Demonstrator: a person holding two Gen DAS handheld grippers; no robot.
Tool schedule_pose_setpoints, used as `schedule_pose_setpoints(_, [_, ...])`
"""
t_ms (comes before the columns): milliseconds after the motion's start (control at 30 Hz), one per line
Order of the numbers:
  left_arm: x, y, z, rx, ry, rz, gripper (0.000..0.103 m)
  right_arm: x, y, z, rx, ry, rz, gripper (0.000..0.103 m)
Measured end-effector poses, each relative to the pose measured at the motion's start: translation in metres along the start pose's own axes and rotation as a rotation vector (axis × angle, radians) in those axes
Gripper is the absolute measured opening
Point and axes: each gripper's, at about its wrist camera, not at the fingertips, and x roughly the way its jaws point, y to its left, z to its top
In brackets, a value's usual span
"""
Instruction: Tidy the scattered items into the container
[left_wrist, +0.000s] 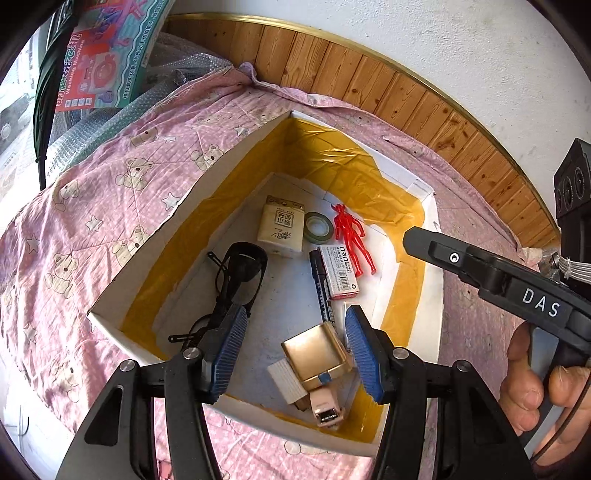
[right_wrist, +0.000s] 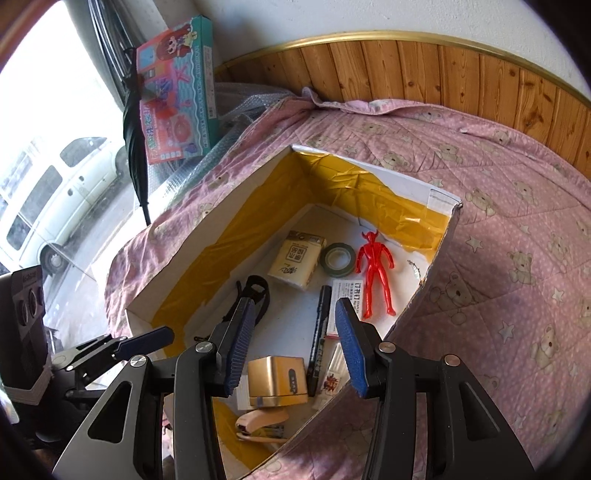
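Both grippers hang over the open box with their blue-padded fingers spread wide and nothing between them. The left gripper (left_wrist: 295, 347) is released above the near end of the box (left_wrist: 144, 258), over a gold-coloured case (left_wrist: 314, 354); the right gripper (right_wrist: 291, 343) is likewise released, pointing down into the same box. In the left wrist view the right tool comes in from the right, a hand (left_wrist: 535, 387) wrapped round its grip.

The box — white card lined with yellow tape — sits on a bed under a pink bear-print quilt (right_wrist: 498, 221). Inside it lie a red figure (right_wrist: 375, 273), a roll of tape (right_wrist: 337, 258), a tissue pack (right_wrist: 295, 262), a black marker (right_wrist: 319, 332), a staple box (left_wrist: 338, 271), black glasses (left_wrist: 236, 273) and a beige stapler (right_wrist: 258, 422).
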Motion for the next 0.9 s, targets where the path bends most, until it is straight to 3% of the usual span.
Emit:
schedule_pose_setpoints(300, [-0.039,-0.023,-0.024,0.064,-0.059,-0.019,0.059,-0.034,0.018,-0.03,-0.055,-0.031,-0.036,0.048])
schedule_pose_setpoints(667, [-0.062,-0.037,-0.048,0.092,-0.077,-0.048,0.06,-0.061,0.03,-0.066,-0.137,-0.041,-0.099,0.048])
schedule_pose_setpoints(900, [-0.083,-0.045,-0.055,0.114,-0.109,-0.06,0.062,-0.072,0.038,-0.079,-0.251,-0.037,-0.156,0.048])
